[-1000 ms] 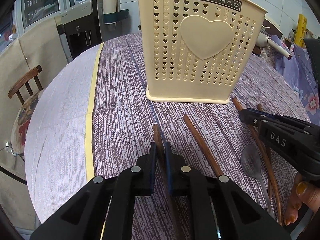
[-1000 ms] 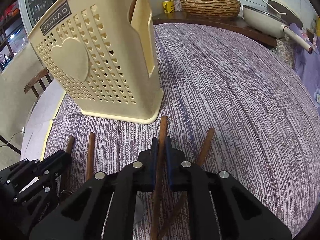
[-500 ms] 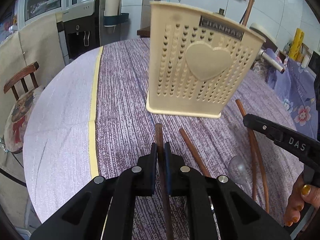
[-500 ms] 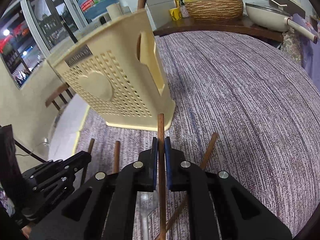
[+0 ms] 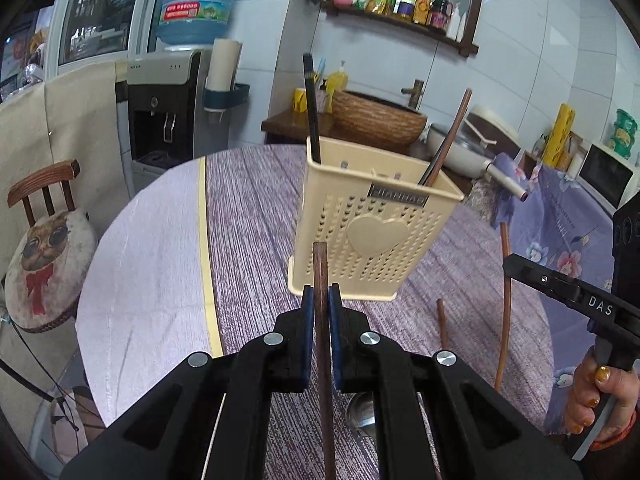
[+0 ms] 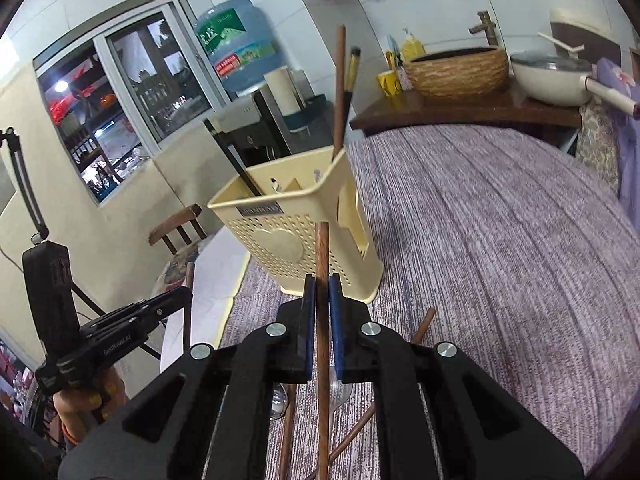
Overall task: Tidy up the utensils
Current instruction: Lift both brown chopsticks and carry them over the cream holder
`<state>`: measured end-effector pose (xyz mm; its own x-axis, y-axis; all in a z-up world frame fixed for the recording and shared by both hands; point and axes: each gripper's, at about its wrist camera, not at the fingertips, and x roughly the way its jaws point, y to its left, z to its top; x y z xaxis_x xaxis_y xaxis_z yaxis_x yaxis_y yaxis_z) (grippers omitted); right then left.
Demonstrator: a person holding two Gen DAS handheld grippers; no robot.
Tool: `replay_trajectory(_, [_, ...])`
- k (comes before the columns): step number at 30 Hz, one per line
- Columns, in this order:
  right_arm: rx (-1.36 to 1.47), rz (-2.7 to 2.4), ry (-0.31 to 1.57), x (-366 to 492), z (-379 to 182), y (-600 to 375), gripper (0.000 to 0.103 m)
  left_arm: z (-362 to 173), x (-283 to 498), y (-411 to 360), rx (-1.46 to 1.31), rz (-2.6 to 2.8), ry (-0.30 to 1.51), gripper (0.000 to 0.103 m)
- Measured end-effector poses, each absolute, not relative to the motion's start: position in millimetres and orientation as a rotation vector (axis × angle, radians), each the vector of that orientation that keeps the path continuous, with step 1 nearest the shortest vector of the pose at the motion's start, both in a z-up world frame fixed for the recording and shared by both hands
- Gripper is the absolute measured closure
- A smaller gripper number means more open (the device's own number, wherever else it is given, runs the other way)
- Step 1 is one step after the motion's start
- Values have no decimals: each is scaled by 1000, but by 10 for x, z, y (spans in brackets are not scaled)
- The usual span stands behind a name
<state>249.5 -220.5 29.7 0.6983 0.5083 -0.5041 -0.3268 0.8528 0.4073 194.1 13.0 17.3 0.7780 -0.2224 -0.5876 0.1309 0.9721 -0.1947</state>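
Chopsticks are pinched upright by both grippers, seemingly well short of the holder's rim, above open tablecloth.

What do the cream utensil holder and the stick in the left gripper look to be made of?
Utensil holder: moulded plastic, matte cream, with punched heart holes and a raised heart. Stick in the left gripper: probably wood, dark brown with visible grain.
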Motion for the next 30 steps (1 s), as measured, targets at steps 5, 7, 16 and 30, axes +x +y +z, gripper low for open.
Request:
replay_trajectory(5, [280,498,599,2306,512,-2270,95,350,1821,227,-173,-219,607,95])
replay_trajectory(7, [281,508,587,2265,571,-2310,95,420,1774,262,-176,-225,590,95])
replay_trajectory(16, [249,536,540,2136,797,-2283,95,667,1636,348,-175,-240,521,95])
replay_trajectory(30, [192,550,514,2196,994,-2140,95,834,1630,349,-158,-243,479,96])
